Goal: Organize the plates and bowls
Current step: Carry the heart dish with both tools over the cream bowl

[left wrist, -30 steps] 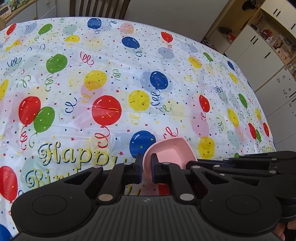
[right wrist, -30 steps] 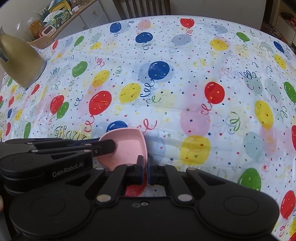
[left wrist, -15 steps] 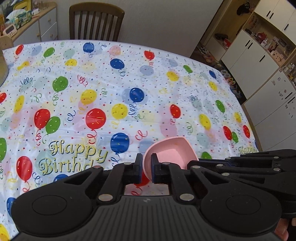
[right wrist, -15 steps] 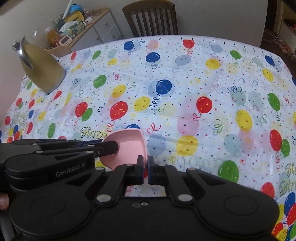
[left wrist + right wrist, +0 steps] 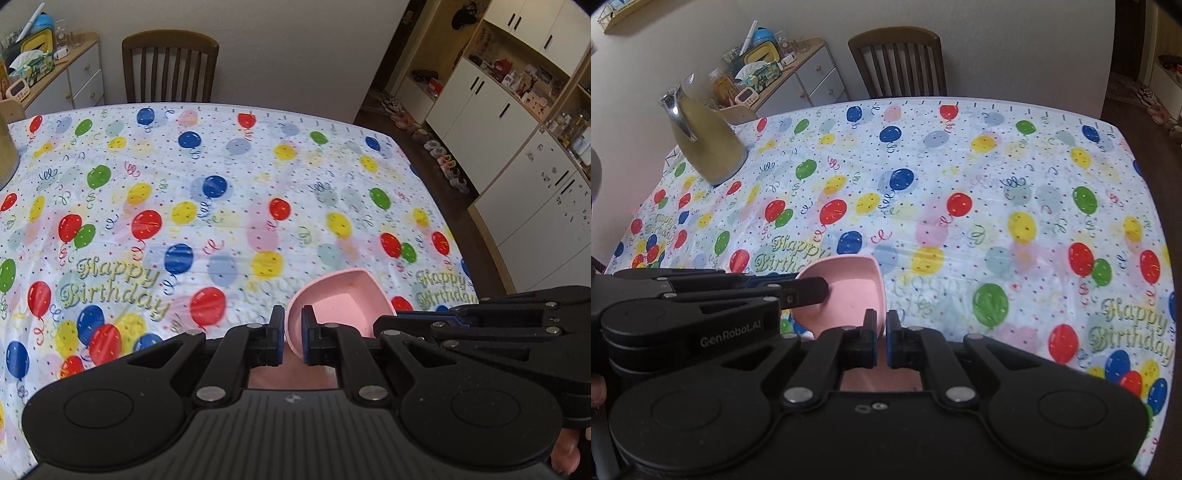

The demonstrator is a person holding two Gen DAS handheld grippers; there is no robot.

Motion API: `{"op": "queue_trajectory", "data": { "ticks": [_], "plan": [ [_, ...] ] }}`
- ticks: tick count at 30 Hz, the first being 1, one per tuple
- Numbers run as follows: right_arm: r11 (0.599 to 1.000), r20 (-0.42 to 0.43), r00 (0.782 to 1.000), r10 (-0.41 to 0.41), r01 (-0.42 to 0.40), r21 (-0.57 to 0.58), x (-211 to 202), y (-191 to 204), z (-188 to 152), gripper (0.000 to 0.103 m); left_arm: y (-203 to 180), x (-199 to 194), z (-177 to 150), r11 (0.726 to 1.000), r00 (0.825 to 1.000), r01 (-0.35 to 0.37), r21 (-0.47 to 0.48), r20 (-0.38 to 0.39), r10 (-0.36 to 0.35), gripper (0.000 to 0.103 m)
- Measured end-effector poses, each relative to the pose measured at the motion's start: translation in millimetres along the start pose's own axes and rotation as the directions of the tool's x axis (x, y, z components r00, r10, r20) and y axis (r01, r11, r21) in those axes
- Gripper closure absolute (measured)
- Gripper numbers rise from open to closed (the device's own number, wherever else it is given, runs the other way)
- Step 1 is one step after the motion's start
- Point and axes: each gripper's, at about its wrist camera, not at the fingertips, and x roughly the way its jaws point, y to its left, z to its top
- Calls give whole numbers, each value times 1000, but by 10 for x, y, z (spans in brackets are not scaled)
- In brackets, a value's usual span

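A pink bowl (image 5: 340,299) with rounded corners hangs in the air above the table, held from two sides. My left gripper (image 5: 293,328) is shut on the bowl's near left rim, one pad inside and one outside. My right gripper (image 5: 881,332) is shut on the near right rim of the same pink bowl (image 5: 849,291). Each wrist view shows the other gripper reaching in from the side: the right gripper (image 5: 384,321) at the bowl's right edge, the left gripper (image 5: 812,291) over its left edge. The bowl's underside is hidden.
The table wears a balloon-print birthday cloth (image 5: 221,184). A gold jug (image 5: 709,147) stands at its far left corner. A wooden chair (image 5: 170,66) sits behind the far edge, a cluttered sideboard (image 5: 783,74) to its left. White cupboards (image 5: 498,122) line the right wall.
Both grippers have risen and drawn back with the pink bowl still gripped between them. The table now looks farther away, and the chair, wall and cupboards have come into view.
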Motion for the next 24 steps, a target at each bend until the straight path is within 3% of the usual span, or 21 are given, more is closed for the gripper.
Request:
{"op": "queue_trajectory", "data": {
  "ticks": [14,24],
  "plan": [
    [1000,-8,1000,-4,5,16,-507,-632,-647,100,-904,54,-567,998,997,28,56,-69,-24,94],
    [999,-66,998,-10,13,37,-481,-1002,-1087,100,-1200,340,-962,997,990,20,71,-141,-10,94]
  ]
}}
